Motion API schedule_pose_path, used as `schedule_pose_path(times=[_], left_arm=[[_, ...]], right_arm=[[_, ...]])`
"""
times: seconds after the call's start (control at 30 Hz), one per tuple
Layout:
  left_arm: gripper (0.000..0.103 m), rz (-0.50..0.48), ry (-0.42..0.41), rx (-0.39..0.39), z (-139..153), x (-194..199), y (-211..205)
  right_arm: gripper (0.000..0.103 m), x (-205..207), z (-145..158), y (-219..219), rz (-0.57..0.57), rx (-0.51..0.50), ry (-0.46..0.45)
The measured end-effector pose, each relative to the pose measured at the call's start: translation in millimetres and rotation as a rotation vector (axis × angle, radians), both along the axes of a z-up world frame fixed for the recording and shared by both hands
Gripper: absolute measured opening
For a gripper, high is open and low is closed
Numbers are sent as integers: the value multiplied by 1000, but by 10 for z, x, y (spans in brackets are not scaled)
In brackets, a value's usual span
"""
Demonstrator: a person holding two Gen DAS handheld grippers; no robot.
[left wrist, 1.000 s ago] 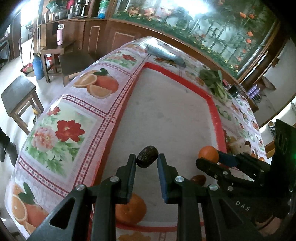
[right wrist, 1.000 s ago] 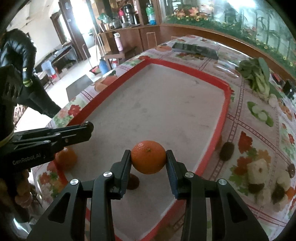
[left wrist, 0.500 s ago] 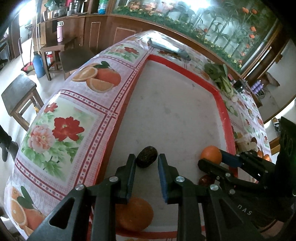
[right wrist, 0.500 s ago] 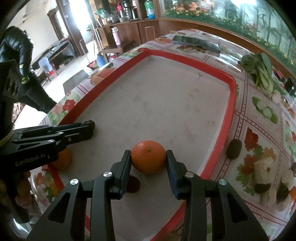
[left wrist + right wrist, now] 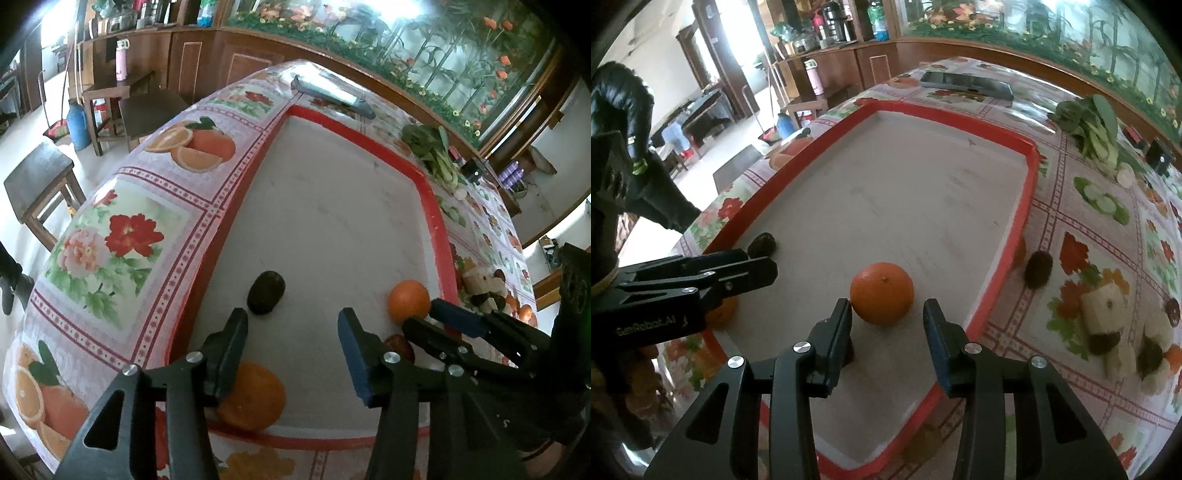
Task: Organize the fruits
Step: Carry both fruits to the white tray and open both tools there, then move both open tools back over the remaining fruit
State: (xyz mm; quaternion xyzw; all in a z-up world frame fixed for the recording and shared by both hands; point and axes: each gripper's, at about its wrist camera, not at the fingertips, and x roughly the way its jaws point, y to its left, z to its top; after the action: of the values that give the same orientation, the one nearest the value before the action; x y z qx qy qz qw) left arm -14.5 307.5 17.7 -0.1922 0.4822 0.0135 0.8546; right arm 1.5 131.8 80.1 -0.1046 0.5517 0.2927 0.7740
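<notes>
A red-rimmed tray with a pale floor lies on the flowered tablecloth. My left gripper is open; a dark avocado lies on the tray just ahead of its left finger. An orange sits under that finger by the tray's near rim. My right gripper is open, and an orange rests on the tray just ahead of its fingertips; it also shows in the left wrist view. A small dark red fruit lies by the right gripper. Another avocado lies off the tray on the cloth.
Leafy greens and a long grey case lie on the table beyond the tray. A small black box stands at the far right. Wooden stools stand left of the table. A cabinet runs behind.
Both grippers have opened. The left let go of the avocado and the right let go of the orange; both fruits now rest on the tray. Both grippers drew back slightly.
</notes>
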Motion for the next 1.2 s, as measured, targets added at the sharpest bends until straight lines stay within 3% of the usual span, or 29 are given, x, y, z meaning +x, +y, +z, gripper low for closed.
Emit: schedule_pose_path(times=[0.57,0.9,1.2], left_arm=[[54,-45,-82,71,361,-176,-482],[55,-203,-75,90,421,-44,-1253],[56,-363,-38,99,297,142,-2090]], right_arm=[[41,-381,302,-487,-48,87,-24],[42,-308,290,-1300,-213,85,-17],[42,-245,327,-2169,-400,23,-79]])
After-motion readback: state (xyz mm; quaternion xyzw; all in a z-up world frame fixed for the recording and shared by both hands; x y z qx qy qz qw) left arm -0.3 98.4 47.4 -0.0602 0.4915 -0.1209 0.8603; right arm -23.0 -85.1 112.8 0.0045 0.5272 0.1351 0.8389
